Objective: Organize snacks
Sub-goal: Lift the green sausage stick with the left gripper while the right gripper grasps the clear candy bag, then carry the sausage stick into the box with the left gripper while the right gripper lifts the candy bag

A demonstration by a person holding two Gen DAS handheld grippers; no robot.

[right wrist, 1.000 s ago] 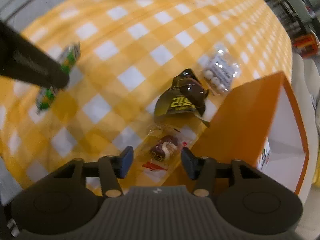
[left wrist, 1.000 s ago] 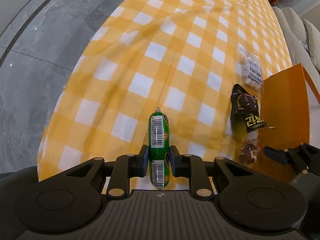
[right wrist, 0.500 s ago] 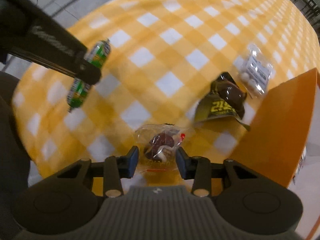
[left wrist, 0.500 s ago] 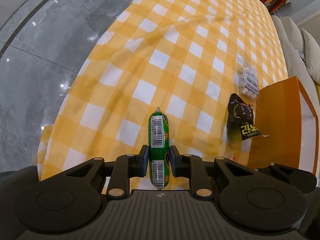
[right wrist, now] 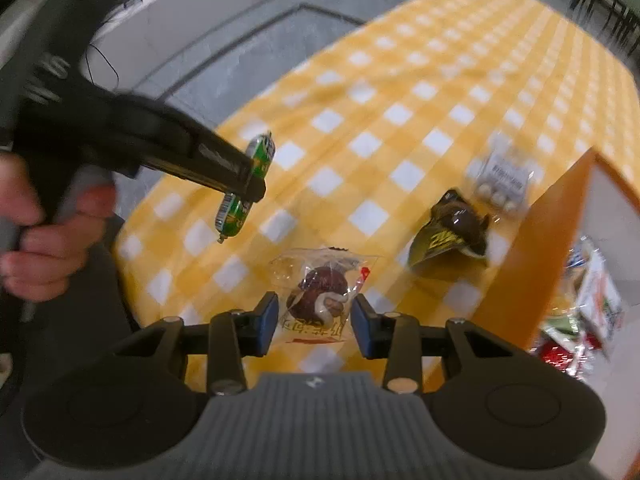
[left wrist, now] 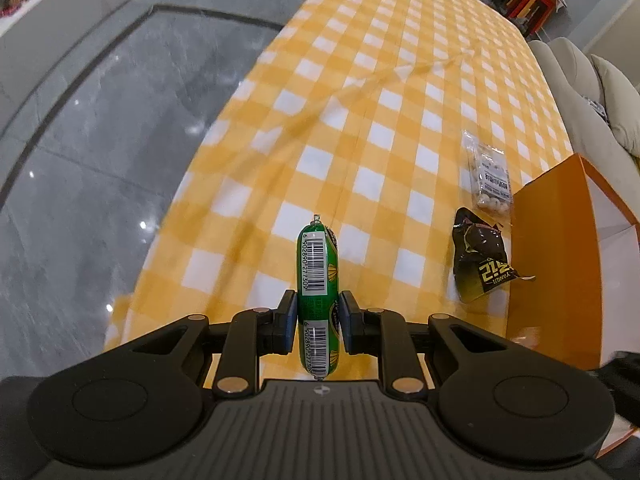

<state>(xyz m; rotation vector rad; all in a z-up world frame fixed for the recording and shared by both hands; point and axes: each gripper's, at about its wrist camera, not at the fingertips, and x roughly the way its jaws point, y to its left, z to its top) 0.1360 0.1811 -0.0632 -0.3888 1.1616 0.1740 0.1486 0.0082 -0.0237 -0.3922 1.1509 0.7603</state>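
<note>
Lifted off the cloth, clear snack packet point(right wrist: 320, 296) sits clamped in right jaws.

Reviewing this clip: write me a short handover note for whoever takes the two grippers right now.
Left gripper: shut on the green sausage stick, held clear above the checked tablecloth.
Right gripper: shut on the clear-wrapped brown snack, lifted off the cloth.
On the cloth beside the orange box: the dark pouch and the pack of white balls.
Done: some packets already lie in the box.
Left: box both held snacks, then likely the pouch and white balls.
</note>
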